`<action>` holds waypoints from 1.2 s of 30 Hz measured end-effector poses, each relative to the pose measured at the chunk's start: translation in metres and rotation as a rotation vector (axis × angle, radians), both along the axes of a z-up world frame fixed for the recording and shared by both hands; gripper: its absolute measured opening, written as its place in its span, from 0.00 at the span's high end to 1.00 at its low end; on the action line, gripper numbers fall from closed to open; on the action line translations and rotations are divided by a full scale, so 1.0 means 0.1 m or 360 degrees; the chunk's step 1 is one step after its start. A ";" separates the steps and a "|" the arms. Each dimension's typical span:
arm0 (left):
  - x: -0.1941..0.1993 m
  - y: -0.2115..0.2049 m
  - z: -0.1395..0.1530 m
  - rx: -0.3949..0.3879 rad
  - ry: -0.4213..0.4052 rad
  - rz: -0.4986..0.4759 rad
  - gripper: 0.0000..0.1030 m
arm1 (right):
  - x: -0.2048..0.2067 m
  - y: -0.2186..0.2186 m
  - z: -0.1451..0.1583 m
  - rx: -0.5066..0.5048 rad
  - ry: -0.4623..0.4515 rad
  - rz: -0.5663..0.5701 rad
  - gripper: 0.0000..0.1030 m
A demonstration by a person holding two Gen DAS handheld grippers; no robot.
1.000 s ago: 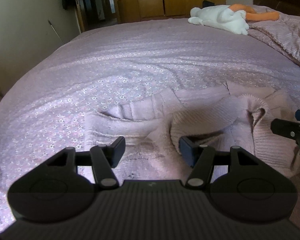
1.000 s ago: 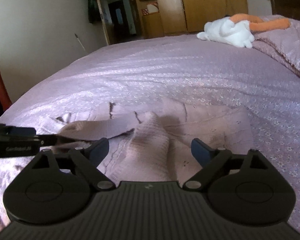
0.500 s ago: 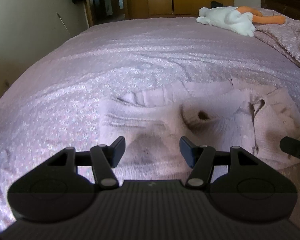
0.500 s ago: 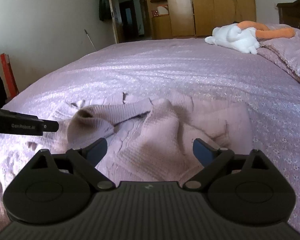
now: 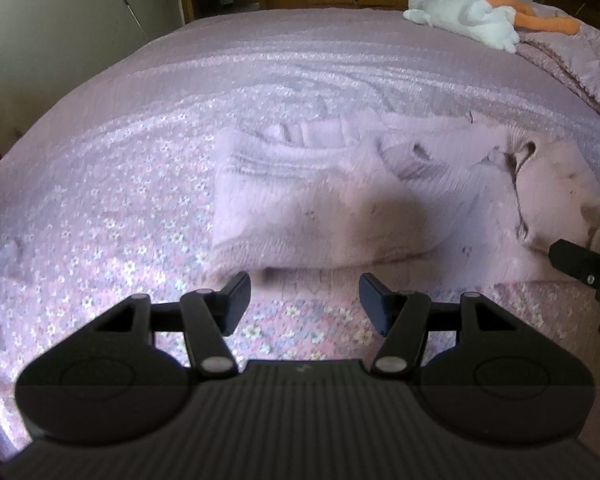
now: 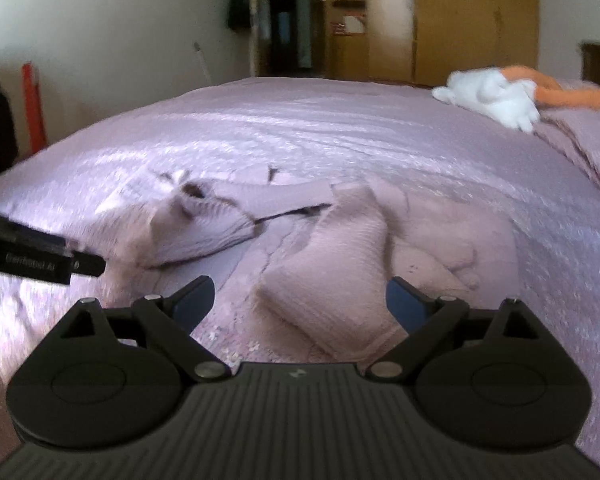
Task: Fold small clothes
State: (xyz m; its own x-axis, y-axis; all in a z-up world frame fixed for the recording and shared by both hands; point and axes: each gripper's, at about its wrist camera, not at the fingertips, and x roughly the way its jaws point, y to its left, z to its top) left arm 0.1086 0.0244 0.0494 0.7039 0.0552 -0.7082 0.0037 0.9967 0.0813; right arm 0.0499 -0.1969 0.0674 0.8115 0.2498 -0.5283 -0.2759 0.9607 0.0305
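A small pale pink knit sweater (image 5: pixel 340 200) lies folded and rumpled on the flowered bedspread (image 5: pixel 140 128). In the left wrist view my left gripper (image 5: pixel 304 300) hovers open just short of the sweater's near hem, nothing between its fingers. The right gripper's body shows at that view's right edge, beside the sweater's right end. In the right wrist view the sweater (image 6: pixel 340 256) spreads ahead, one sleeve folded toward me. My right gripper (image 6: pixel 300 300) is open over the sleeve's end. The left gripper's black body enters from that view's left edge.
A white and orange plush toy (image 5: pixel 472 16) lies far back on the bed, near a bunched quilt (image 5: pixel 580 64). Wooden wardrobes (image 6: pixel 472 20) and a doorway stand beyond the bed. An orange object (image 6: pixel 34 108) leans at the left wall.
Both grippers have pulled back toward me and away from the sweater, staying open. The sweater now lies flatter, with its sleeve laid down on the body.
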 end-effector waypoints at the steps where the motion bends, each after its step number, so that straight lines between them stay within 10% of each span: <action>1: -0.01 0.01 -0.01 0.0003 0.0003 0.0001 0.40 | -0.01 0.03 -0.01 -0.0028 -0.0016 0.0015 0.06; 8: -0.03 0.02 -0.09 0.0005 0.0038 -0.0001 0.40 | 0.02 0.17 -0.17 -0.0149 -0.0035 0.0047 0.16; 19: -0.07 -0.06 -0.10 0.0056 0.0023 -0.0035 0.40 | 0.11 0.10 -0.27 -0.0071 -0.0001 -0.0085 0.86; 36: 0.22 -0.71 -0.01 0.0273 -0.0195 -0.0443 0.30 | 0.16 -0.18 -0.09 0.0066 -0.0040 -0.0177 0.90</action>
State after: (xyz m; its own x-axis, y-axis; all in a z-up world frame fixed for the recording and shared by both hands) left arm 0.1310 -0.0464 0.0487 0.7879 -0.0402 -0.6144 0.2533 0.9307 0.2639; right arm 0.0658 -0.2145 0.0584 0.8481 0.1787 -0.4987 -0.1690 0.9835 0.0651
